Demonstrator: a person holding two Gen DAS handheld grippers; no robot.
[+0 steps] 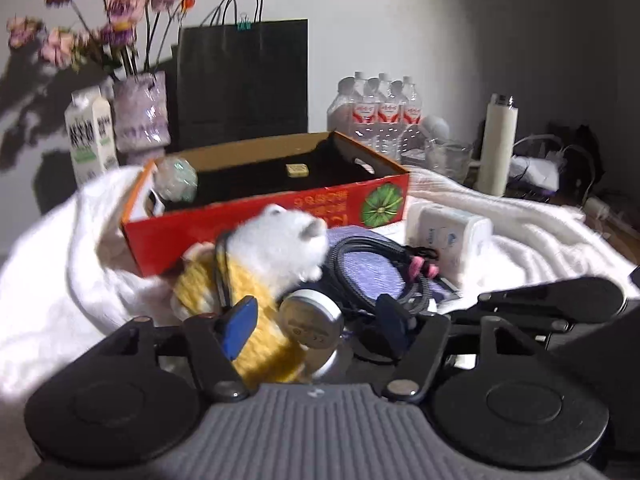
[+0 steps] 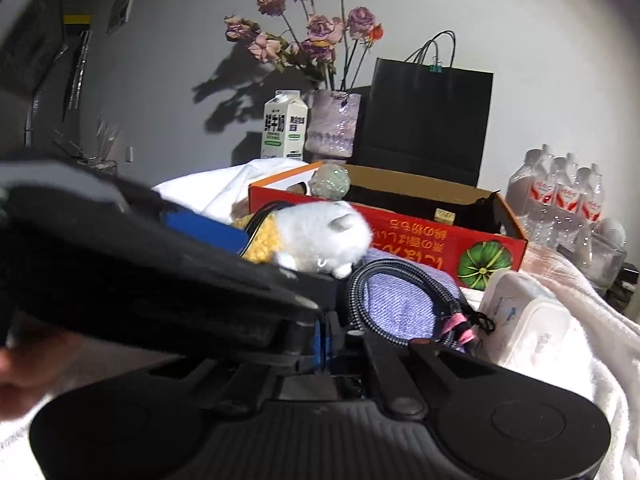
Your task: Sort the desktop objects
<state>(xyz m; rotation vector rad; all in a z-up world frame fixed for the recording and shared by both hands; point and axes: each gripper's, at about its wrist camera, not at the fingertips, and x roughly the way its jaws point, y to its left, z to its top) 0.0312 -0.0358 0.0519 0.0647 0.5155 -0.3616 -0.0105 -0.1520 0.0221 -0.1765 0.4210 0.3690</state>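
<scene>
Left hand-held gripper (image 1: 314, 320) straddles plush toy (image 1: 276, 248), round tin (image 1: 310, 322)

Fluffy plush toy (image 1: 280, 240), matt cardboard box (image 1: 256, 216), brushed-metal round tin (image 1: 310, 320).

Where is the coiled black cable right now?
In both wrist views the coiled black cable lies on a purple cloth, right of the plush toy and in front of the red box.

White wall (image 1: 400, 20) (hard flower shadows)
</scene>
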